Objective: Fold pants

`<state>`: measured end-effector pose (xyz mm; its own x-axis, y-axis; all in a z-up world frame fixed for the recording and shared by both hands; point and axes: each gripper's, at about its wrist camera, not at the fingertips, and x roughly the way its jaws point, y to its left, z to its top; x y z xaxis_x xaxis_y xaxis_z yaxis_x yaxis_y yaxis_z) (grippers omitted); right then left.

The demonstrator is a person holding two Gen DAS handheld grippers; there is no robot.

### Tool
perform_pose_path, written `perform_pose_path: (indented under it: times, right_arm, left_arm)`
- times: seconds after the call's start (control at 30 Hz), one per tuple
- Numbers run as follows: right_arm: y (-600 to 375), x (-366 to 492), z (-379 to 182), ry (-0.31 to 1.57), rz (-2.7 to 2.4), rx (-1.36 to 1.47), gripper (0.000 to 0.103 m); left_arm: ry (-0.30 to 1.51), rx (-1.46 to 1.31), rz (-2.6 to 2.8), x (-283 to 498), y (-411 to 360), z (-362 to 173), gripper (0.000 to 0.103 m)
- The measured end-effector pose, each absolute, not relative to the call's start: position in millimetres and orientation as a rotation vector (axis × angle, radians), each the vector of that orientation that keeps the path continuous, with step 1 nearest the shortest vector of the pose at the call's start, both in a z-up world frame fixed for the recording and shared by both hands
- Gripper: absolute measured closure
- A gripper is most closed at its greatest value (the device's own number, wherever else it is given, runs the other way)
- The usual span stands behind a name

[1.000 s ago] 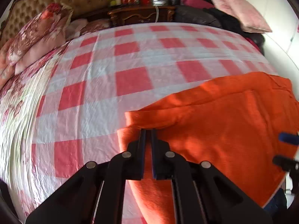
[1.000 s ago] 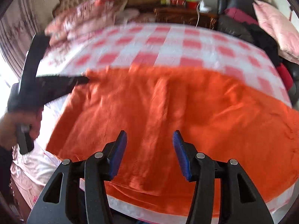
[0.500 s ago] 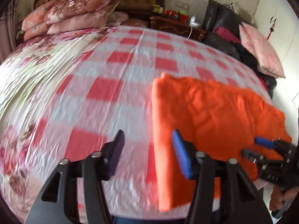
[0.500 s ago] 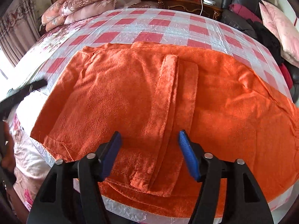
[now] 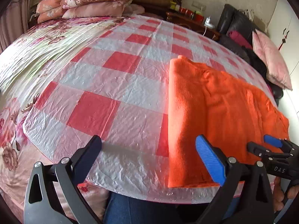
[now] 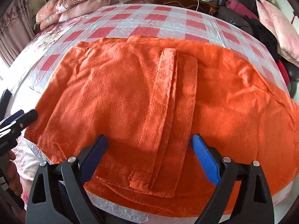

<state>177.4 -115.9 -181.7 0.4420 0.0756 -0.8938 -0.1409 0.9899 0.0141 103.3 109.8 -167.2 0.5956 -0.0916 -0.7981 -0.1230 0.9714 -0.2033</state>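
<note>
The left gripper (image 5: 149,147) is held with its jaws spread wide, nothing between them, above the near edge of the checked plastic sheet (image 5: 112,85). The right gripper (image 6: 149,145) is also spread and empty, over the orange pants (image 6: 130,85). The pants are laid flat on the sheet, near its front edge, with the legs folded over. Farther back, floral pillows (image 5: 89,1) are seen by the headboard.
</note>
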Motion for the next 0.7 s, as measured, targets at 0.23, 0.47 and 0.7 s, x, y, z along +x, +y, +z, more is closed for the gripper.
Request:
perform_pose_path:
  times: [0.23,0.47,0.7]
  right_arm:
    - [-119.7,177.1,-184.5,1.116,0.081,-0.023,0.004]
    - [-117.8,178.6,-184.7,1.138,0.021,0.011,0.004]
    - [-120.9,169.8,-166.4,1.030,0.025,-0.008,0.005]
  left_arm:
    - [0.919,-0.173,0.000,101.6,102.2,-168.3,0.002]
    - [0.949,-0.061,0.047,107.3,88.7,-174.1,0.001]
    - [0.978,-0.089,0.038,111.0,91.8,-170.8,0.009]
